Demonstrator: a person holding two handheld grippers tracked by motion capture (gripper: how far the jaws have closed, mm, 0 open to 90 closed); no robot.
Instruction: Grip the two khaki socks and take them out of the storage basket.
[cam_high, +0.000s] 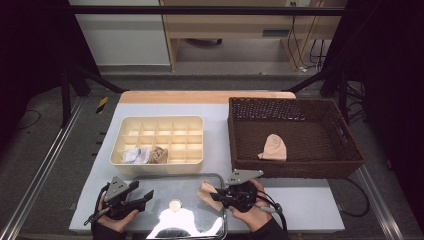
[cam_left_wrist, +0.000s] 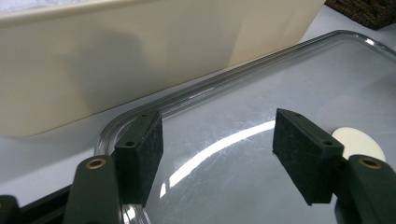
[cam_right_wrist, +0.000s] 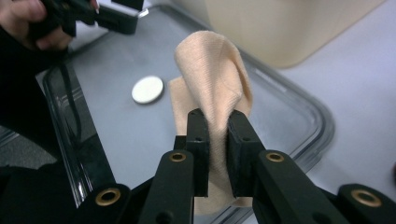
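Two claws work over the clear tray (cam_high: 218, 210). One, the right claw (cam_right_wrist: 216, 120), pinches a peach sock (cam_right_wrist: 218, 79) tight between its pads; most of the sock sticks up past the tips and a bit hangs below them, touching the tray. The left claw (cam_left_wrist: 217, 140) is spread wide with nothing in it, low over the tray, near its rim. A small white disc (cam_right_wrist: 147, 89) lies between the two claws. To do this well, I think the right claw should lay the sock flat on the tray, then let the left claw grab the far end. The cream box (cam_high: 158, 148) sits just past both claws.
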